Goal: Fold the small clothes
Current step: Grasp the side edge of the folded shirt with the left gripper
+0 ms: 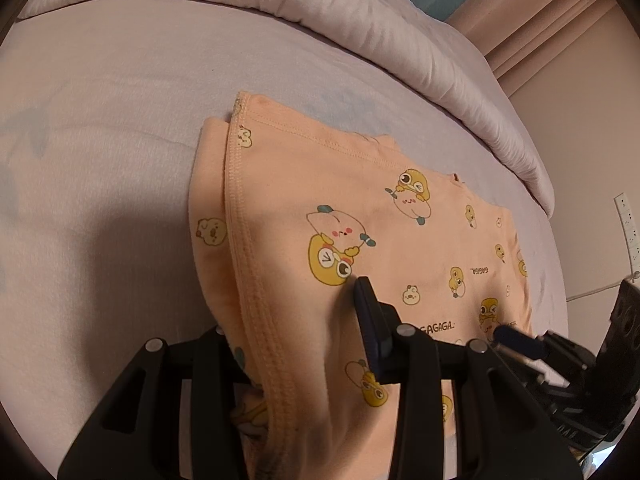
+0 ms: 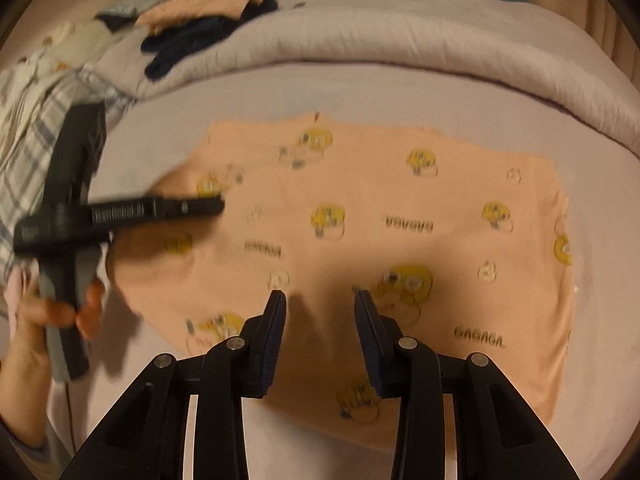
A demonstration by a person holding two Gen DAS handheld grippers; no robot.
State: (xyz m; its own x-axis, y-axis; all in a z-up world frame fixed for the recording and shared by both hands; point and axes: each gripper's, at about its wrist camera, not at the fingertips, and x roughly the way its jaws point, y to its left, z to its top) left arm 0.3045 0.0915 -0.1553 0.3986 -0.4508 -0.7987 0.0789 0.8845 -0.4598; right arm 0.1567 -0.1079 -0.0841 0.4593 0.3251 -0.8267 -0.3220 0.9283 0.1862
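Note:
A small peach garment (image 1: pixel 360 216) printed with yellow cartoon ducks lies on the pale bed sheet (image 1: pixel 100 140). In the left wrist view its hemmed edge drapes over my left gripper (image 1: pixel 304 320); only the right finger (image 1: pixel 370 320) shows, the left one is hidden under the cloth. In the right wrist view the same garment (image 2: pixel 380 216) lies spread flat. My right gripper (image 2: pixel 320 300) is open and empty just above its near edge. The left gripper (image 2: pixel 192 206) shows there at the garment's left edge, held by a hand (image 2: pixel 52 312).
A rolled pale duvet (image 2: pixel 380 40) runs along the far side of the bed. A pile of clothes (image 2: pixel 192 20), peach, dark blue and plaid, lies at the back left. A wall with sockets (image 1: pixel 628 224) stands to the right of the bed.

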